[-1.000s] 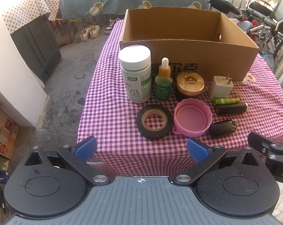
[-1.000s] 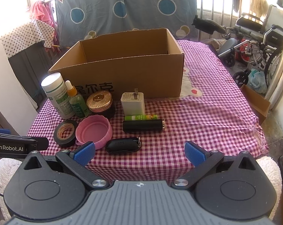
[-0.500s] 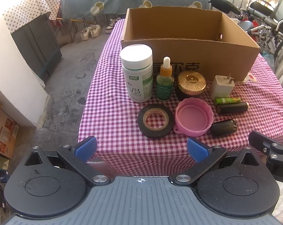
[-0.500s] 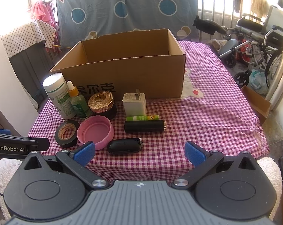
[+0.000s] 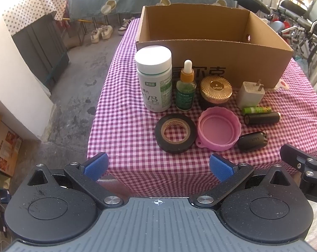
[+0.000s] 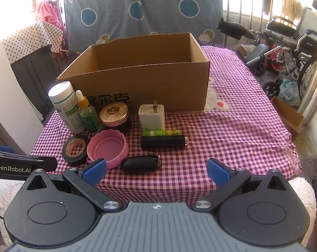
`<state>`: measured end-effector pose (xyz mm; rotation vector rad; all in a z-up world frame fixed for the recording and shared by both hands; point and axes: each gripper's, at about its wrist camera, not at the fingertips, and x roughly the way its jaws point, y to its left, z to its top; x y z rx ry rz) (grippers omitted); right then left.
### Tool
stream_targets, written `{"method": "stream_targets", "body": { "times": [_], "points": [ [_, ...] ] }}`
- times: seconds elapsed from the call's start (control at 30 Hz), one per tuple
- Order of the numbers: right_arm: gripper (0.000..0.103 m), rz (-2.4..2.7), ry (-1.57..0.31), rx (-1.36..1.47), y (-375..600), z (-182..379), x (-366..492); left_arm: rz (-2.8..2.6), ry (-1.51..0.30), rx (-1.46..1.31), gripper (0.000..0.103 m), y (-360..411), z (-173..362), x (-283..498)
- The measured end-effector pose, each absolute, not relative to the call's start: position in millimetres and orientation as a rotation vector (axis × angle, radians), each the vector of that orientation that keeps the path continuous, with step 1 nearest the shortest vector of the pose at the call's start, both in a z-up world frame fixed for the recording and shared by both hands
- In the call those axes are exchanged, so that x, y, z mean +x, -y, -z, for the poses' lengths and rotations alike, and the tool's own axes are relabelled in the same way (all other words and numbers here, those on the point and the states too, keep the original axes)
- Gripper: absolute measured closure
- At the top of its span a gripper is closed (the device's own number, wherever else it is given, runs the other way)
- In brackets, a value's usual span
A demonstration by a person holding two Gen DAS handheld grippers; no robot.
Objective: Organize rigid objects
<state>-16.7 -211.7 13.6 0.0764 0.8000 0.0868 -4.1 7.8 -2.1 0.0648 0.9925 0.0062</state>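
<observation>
You have one box [image 5: 232, 63] on the table [image 5: 125, 126] and nine small things [image 5: 218, 130] sitting in front of it. Your left gripper [image 5: 157, 166] and right gripper [image 6: 156, 171] are both wide open, holding nothing.

We seem to be in a lived-in home: a pink-checked cloth-covered tabletop [image 6: 232, 138], a blue dotted sheet hung as a curtain [image 6: 158, 8], pale sneakers on the concrete floor [image 5: 101, 33], and a folded wheelchair [image 6: 288, 42].

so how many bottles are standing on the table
2. The white pill bottle stands at the left end of the row in front of the cardboard box; the green dropper bottle is right beside it. The box interior is partly hidden.
</observation>
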Motion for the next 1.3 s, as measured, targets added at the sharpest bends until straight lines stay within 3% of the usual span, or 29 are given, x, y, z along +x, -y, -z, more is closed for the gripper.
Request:
{"method": "stream_targets", "body": {
  "times": [0.43,0.8,0.9,1.03,1.13,1.3],
  "points": [
    [0.0,-0.072,-0.793,0.13,227,-3,-15,0.085,-0.95,0.078,0.0,3,7,-7],
    [0.003,-0.141,-0.765,0.362,271,13,-9,0.304,-0.885,0.083,0.002,33,9,-2],
    [0.008,-0.167,-0.78,0.409,277,20,-4,0.35,-0.887,0.1,0.005,44,12,-1],
    [0.024,-0.223,-0.812,0.5,285,32,6,0.411,-0.878,0.142,0.013,60,13,-1],
    [0.032,-0.256,-0.836,0.575,291,42,14,0.455,-0.887,0.183,0.027,73,16,1],
    [0.039,-0.29,-0.858,0.617,295,51,22,0.502,-0.904,0.237,0.04,93,24,6]
  ]
}}
